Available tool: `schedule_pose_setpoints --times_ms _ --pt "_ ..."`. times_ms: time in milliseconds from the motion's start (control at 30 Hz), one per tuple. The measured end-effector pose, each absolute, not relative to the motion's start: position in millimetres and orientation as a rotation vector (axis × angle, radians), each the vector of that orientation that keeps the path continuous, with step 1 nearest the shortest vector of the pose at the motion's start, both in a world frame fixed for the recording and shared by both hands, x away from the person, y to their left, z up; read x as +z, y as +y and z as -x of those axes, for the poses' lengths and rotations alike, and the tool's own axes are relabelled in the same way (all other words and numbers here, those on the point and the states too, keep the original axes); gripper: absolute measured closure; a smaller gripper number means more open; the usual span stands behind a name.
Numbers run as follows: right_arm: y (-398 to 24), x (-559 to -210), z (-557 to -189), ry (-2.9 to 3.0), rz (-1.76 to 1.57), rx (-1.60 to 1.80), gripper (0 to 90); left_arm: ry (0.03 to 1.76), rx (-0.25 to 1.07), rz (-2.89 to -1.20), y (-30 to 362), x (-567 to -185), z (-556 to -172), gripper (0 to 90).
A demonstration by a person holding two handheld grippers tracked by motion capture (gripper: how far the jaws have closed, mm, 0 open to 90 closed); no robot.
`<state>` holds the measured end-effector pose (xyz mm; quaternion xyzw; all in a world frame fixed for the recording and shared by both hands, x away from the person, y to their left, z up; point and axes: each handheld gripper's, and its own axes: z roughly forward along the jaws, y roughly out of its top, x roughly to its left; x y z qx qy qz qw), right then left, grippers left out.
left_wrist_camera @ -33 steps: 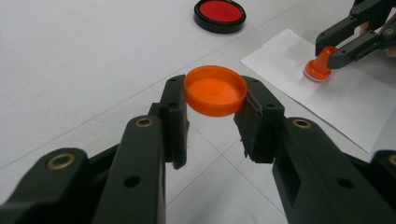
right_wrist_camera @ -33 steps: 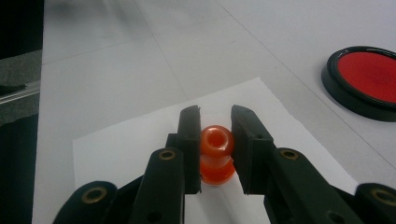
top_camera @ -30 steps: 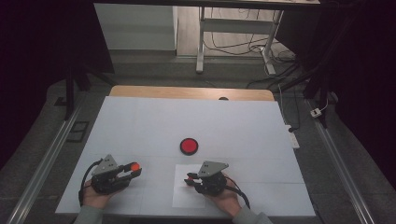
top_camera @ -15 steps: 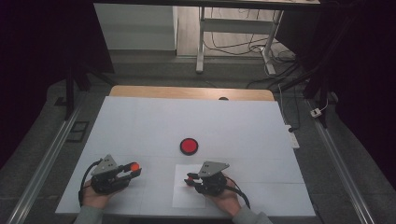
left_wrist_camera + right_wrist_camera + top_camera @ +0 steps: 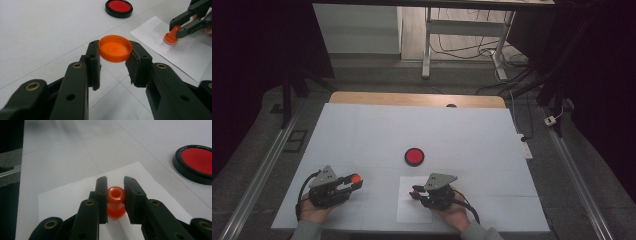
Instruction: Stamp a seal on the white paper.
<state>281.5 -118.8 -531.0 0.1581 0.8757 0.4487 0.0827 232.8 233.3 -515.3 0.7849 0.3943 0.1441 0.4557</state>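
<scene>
Clamping an orange cap (image 5: 115, 48) just above the white table (image 5: 362, 135), the left gripper (image 5: 113, 66) idles while the right gripper (image 5: 115, 200) squeezes an orange stamp (image 5: 116, 203) upright on the paper sheet (image 5: 65, 202) near the red ink pad (image 5: 414, 156).

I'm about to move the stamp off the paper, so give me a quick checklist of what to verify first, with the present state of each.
1. Right gripper shut on the stamp: ok, both pads press its handle.
2. Stamp base down on the paper: ok in the left gripper view, where the stamp stands on the sheet.
3. Left gripper shut on the cap: ok, the cap sits clamped between the pads, open side up.
4. Ink pad clear of both grippers: ok, it lies apart, farther up the table.
5. Paper flat and free to stay behind: cannot tell.
6. Mark printed under the stamp: cannot tell, the base hides it.
</scene>
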Motion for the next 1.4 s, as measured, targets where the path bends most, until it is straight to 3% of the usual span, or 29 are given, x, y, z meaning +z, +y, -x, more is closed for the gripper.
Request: schedule_pose_setpoints --times_ms 1000,1200,1400 --pt "-119 -531 -281 2.605 -0.472 1.347 73.4 0.976 0.357 -1.927 234 -515 -233 64.9" --pt "-132 -510 -285 2.473 -0.551 1.586 73.1 0.975 0.358 -1.928 234 -515 -233 64.8" --pt "-141 -502 -286 2.453 -0.565 1.604 73.2 0.972 0.359 -1.931 233 -515 -233 64.9"
